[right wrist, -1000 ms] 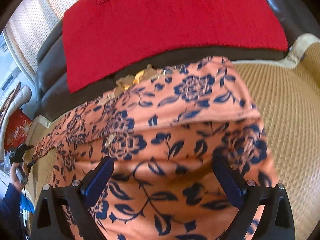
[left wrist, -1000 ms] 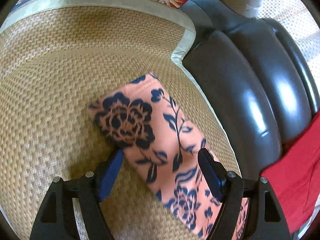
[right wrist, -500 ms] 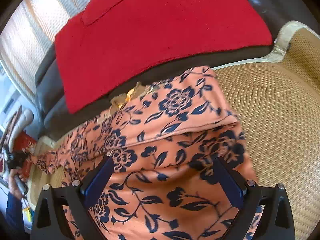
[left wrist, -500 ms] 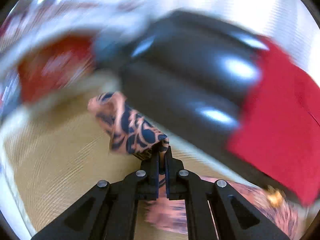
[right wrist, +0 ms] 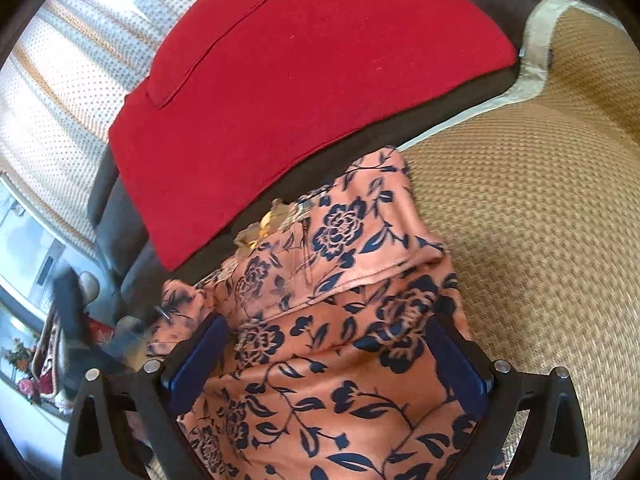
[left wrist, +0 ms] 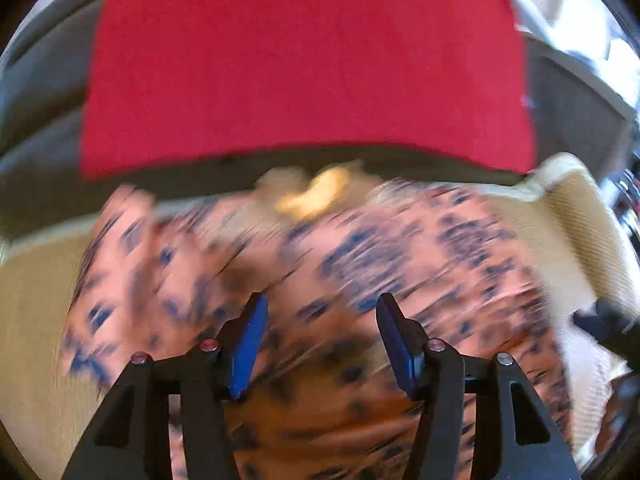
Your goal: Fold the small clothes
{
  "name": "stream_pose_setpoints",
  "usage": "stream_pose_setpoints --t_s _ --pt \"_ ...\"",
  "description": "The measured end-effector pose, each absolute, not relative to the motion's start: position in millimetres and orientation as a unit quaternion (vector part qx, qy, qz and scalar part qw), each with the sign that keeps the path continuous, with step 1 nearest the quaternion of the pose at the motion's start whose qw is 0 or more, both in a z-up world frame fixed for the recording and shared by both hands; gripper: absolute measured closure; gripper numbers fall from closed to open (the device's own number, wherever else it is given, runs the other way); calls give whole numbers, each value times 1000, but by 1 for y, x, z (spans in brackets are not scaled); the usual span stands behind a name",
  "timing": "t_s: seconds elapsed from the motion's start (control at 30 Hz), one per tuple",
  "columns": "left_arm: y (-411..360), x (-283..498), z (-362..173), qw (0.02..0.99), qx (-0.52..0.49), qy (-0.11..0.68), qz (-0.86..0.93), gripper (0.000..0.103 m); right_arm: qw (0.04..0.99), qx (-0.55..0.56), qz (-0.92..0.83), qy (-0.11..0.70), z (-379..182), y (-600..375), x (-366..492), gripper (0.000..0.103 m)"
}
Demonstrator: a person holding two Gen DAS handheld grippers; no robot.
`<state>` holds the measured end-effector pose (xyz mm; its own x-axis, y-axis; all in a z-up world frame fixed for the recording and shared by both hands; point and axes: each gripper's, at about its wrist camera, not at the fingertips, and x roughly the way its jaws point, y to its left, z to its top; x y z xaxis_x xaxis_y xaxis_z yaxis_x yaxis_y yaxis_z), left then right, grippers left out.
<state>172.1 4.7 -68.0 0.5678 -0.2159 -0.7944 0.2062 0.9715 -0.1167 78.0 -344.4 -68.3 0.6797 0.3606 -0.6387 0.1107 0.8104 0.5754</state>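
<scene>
An orange garment with dark blue flowers (right wrist: 360,240) lies partly folded on a woven straw mat (right wrist: 540,200). It has a gold trim at the collar (right wrist: 276,216). My right gripper (right wrist: 326,324) hovers over its near part, open wide, the pads touching no cloth. In the left wrist view the garment (left wrist: 400,248) is smeared by motion blur. My left gripper (left wrist: 322,304) is over it, its jaws opening, and no cloth is pinched between the blue pads (left wrist: 248,344). A fold of sleeve lies at the left (left wrist: 132,264).
A red cloth (right wrist: 304,72) is draped over the dark leather sofa back (right wrist: 400,128) just behind the garment. The mat's pale binding (right wrist: 532,60) runs along the sofa. The other gripper shows as a dark blur at the left edge (right wrist: 68,300). Curtains (right wrist: 60,80) hang behind.
My left gripper shut on the sleeve end, swung it towards the garment's body, and its jaws have now parted. My right gripper drew back and rolled, so the garment sits further from it.
</scene>
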Motion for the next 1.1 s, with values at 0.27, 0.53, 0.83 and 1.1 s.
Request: stream_pose_setpoints --t_s 0.27,0.53,0.83,1.1 --pt "147 122 -89 890 -114 441 28 32 818 342 137 441 -78 -312 156 2" --pt "189 107 -96 887 -149 435 43 31 791 212 83 568 -113 -245 223 94" --pt "202 98 -75 906 -144 395 45 26 898 108 30 426 -20 -265 179 86" --pt "148 151 -86 896 -67 438 17 26 848 193 15 492 -92 -312 161 38"
